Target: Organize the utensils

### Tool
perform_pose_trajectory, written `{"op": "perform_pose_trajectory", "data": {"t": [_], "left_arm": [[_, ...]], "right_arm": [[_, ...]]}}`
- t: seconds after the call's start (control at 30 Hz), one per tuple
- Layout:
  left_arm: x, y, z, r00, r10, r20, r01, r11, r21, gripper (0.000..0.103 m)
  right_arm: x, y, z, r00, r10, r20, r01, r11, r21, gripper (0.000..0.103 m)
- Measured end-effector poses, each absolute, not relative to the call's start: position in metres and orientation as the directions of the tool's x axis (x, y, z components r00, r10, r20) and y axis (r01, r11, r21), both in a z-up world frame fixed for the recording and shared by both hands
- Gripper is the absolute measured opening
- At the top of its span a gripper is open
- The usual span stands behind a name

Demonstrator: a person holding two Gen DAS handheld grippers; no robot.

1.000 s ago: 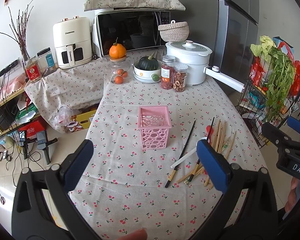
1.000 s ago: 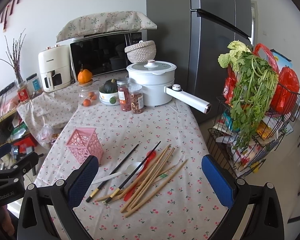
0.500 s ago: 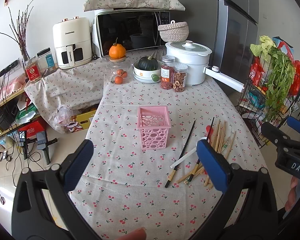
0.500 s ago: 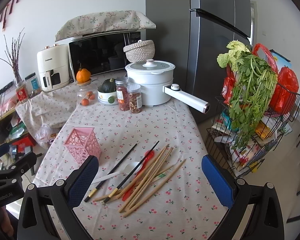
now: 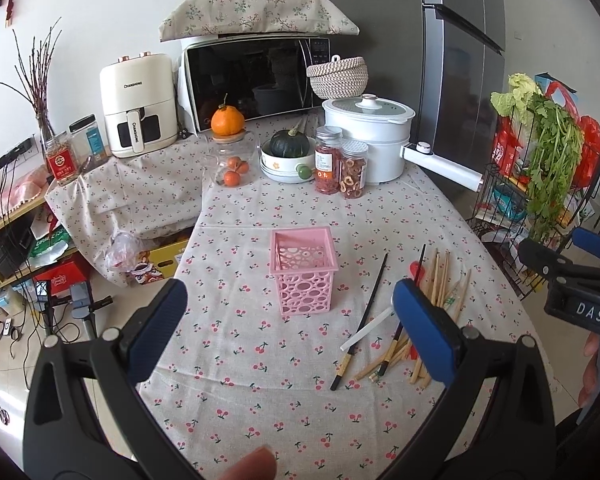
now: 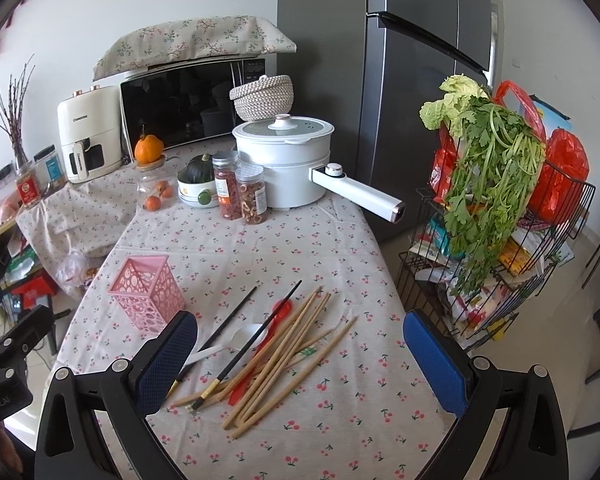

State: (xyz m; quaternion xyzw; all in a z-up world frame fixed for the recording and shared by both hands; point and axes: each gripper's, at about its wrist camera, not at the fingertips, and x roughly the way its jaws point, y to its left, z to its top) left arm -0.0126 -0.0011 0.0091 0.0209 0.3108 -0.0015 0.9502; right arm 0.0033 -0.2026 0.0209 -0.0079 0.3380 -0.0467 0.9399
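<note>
1. Two blue-padded fingers of the left gripper (image 5: 290, 322) stand wide apart and empty in the left wrist view, above the cherry-print table (image 5: 260, 392). The pink holder (image 5: 304, 276) stands upright ahead between them. It looks like light perforated plastic and is likely to tip if bumped, so utensils should go in from above.
2. To its right lie the black chopsticks (image 5: 374, 296), apart from the holder.
3. In the right wrist view the right gripper (image 6: 300, 364) is likewise spread wide and holds nothing, over the pile of bamboo chopsticks (image 6: 288, 354), which crosses a white spoon (image 6: 248, 336) and a red spoon (image 6: 280, 310).
4. The sticks look stiff, thin, light and prone to roll. I judge a pinch at mid-length across one black chopstick on top safest.
</note>
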Motion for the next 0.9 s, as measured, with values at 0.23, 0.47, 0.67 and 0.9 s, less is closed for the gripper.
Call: {"op": "perform_pose_trajectory", "data": {"t": [0.23, 0.47, 0.67, 0.9], "left_arm": [[-0.002, -0.009, 0.007, 0.786, -0.076, -0.614, 0.082, 0.996, -0.017, 0.102], [0.016, -0.015, 0.021, 0.769, -0.127, -0.626, 0.116, 0.991, -0.058, 0.102], [0.049, -0.033, 0.011, 0.675, -0.19, -0.713, 0.168, 0.981, -0.102, 0.102], [0.104, -0.085, -0.034, 0.471, -0.211, -0.856, 0.283, 0.956, -0.08, 0.065]], "right_arm": [[0.007, -0.208, 0.024, 0.778, -0.127, -0.615, 0.078, 0.991, -0.107, 0.103], [0.026, -0.232, 0.036, 0.75, -0.135, -0.648, 0.109, 0.991, -0.081, 0.103], [0.064, -0.247, 0.023, 0.667, -0.08, -0.74, 0.097, 0.995, -0.02, 0.103], [0.095, -0.276, -0.028, 0.543, 0.025, -0.84, 0.073, 0.994, 0.076, 0.103]]}}
